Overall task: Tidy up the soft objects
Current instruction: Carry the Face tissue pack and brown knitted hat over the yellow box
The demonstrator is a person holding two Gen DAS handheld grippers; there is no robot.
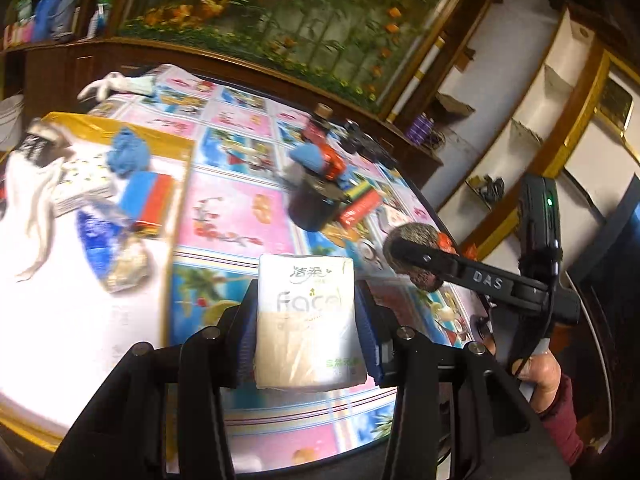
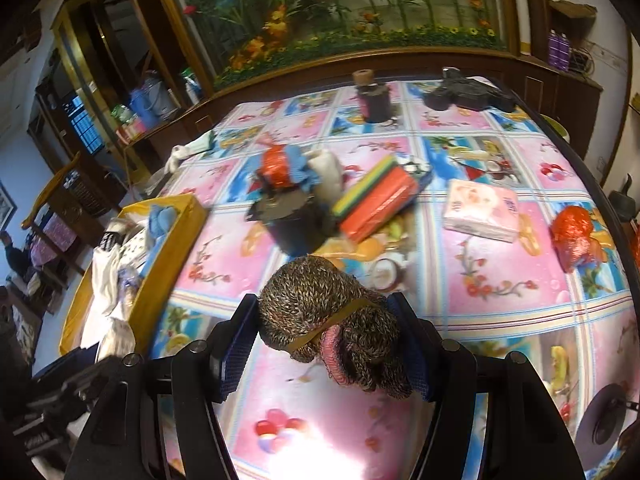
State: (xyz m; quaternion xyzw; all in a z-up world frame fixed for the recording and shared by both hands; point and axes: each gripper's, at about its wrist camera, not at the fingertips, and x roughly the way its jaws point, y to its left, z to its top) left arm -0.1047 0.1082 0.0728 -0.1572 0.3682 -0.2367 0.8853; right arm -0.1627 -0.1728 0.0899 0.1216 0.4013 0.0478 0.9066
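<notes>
Right now both hands are loaded: the left gripper (image 1: pixel 306 320) is clamped on a white-and-beige plastic-wrapped tissue pack (image 1: pixel 307 320), held upright at bottom centre of its view, blue pads squeezing the long sides so the soft pack won't slip. Over in the right wrist view, the right gripper (image 2: pixel 324 336) is pinching a brown knitted glove bundle tied with a rubber band (image 2: pixel 332 320), lifted clear above the flowery pink-and-blue tablecloth (image 2: pixel 500 280).

Destination looks like the yellow-rimmed tray (image 2: pixel 168 240) at left of that frame, already holding white cloth and blue fabric, so I'd say both loads belong there.

In between sits a dark round pot stuffed with rags (image 2: pixel 296 224), with an orange-and-rainbow sponge pack (image 2: pixel 376 204) beside it. A pink tissue pack (image 2: pixel 482 210) and a crumpled red bag (image 2: pixel 576 236) wait at right.
</notes>
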